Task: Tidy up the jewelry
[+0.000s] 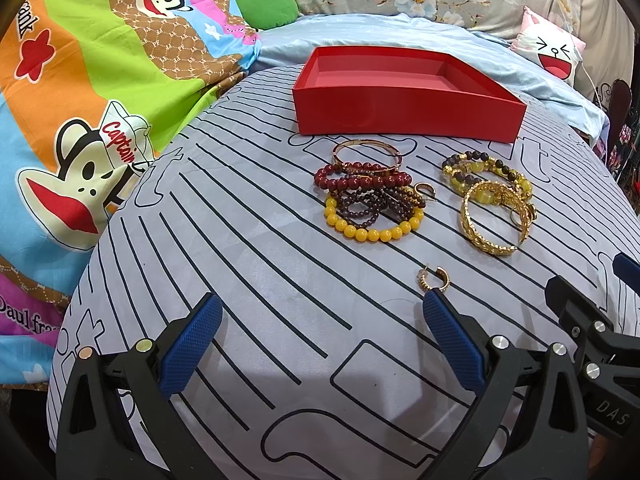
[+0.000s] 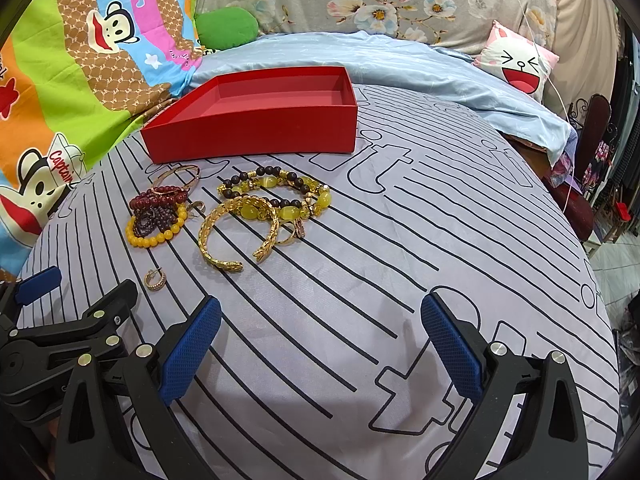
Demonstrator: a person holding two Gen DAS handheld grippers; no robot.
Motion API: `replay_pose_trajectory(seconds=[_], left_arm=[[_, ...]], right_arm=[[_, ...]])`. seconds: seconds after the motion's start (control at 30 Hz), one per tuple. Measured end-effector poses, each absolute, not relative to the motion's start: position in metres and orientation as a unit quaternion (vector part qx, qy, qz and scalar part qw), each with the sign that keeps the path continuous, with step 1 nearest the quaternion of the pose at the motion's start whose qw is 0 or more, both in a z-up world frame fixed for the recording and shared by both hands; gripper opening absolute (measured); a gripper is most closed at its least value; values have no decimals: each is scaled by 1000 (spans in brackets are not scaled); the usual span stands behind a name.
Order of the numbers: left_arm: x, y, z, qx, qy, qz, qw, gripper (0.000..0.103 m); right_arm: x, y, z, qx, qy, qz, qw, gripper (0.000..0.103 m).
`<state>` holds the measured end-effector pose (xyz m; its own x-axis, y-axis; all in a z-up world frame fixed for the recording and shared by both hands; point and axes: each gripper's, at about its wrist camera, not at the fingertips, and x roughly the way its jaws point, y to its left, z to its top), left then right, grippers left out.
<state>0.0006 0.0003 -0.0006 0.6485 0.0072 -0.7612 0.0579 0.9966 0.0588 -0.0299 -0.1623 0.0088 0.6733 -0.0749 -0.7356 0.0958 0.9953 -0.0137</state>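
An empty red box [image 1: 404, 114] [image 2: 256, 132] sits at the far side of a grey striped sheet. In front of it lies a pile of beaded bracelets [image 1: 372, 196] [image 2: 158, 216] with a thin gold bangle [image 1: 366, 152] [image 2: 178, 176]. To its right lie a gold cuff [image 1: 494, 220] [image 2: 236, 232] and a yellow-and-dark bead bracelet [image 1: 480, 168] [image 2: 276, 192]. A small gold hoop earring [image 1: 434, 278] [image 2: 155, 279] lies nearest me. My left gripper [image 1: 320, 344] is open and empty, its right fingertip just short of the earring. My right gripper [image 2: 320, 344] is open and empty, right of the left one.
A colourful cartoon monkey blanket [image 1: 80, 120] is bunched at the left. A light blue quilt [image 2: 400, 68], a green cushion [image 2: 228, 28] and a pink face pillow [image 2: 516, 64] lie behind the box. The bed's edge drops off at the right [image 2: 592, 248].
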Motion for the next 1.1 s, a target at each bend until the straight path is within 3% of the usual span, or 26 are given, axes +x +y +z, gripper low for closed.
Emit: replay_pose_trajectory(seconds=[0.93,1.1], left_arm=[[5,41,10,-9,421,-5,907,96],[6,49,13,-8,419,4,908,96]], right_arm=[[-9,-149,11,20,403,-12,915,96],[9,-136,9,15,406,3,914,91]])
